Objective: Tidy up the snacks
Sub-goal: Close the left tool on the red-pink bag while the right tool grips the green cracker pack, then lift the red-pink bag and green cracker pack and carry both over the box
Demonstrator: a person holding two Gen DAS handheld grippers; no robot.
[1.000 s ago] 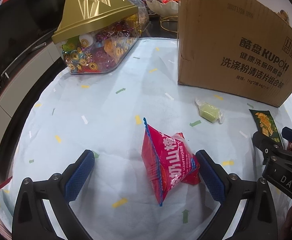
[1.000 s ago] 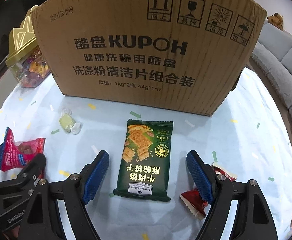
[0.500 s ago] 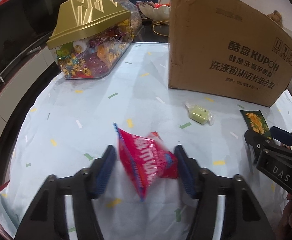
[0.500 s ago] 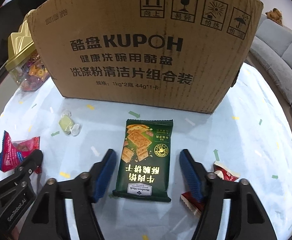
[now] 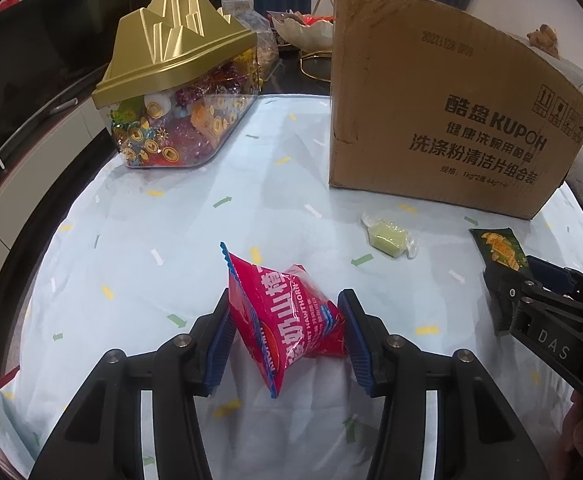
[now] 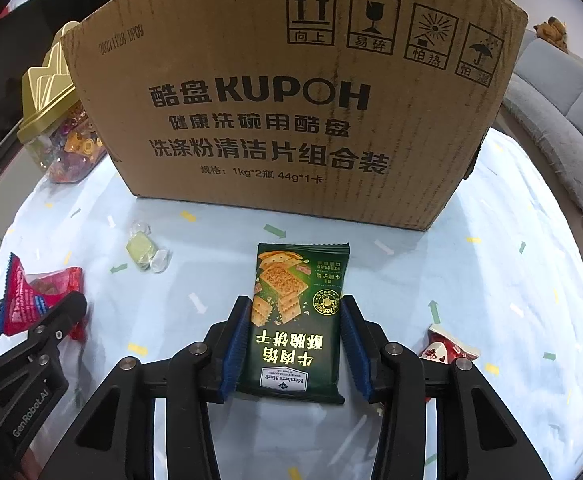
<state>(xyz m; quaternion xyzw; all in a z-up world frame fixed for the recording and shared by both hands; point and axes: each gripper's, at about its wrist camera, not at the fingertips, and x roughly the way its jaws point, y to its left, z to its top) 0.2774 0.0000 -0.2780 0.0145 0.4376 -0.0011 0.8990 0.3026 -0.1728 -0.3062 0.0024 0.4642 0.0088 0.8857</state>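
Note:
A red hawthorn snack packet (image 5: 291, 320) stands tilted on edge over the pale tablecloth, and the blue pads of my left gripper (image 5: 284, 300) press on both its sides. A dark green cracker packet (image 6: 291, 280) lies flat in front of the cardboard box (image 6: 291, 100). My right gripper (image 6: 294, 308) straddles its near half, its jaws closing, with the pads touching the packet's long edges. In each wrist view the other gripper shows at the side: the right gripper (image 5: 531, 292) and the left gripper (image 6: 31, 332).
A clear candy tub with a gold lid (image 5: 179, 92) stands at the back left. A wrapped green sweet (image 5: 387, 236) lies between the two packets. A small red and white wrapper (image 6: 447, 348) lies right of the right gripper. A grey sofa (image 6: 551, 120) borders the table's right side.
Both grippers went from wide open to closed on their packets. The red packet tipped up on edge between the left pads. The green packet stayed where it lay.

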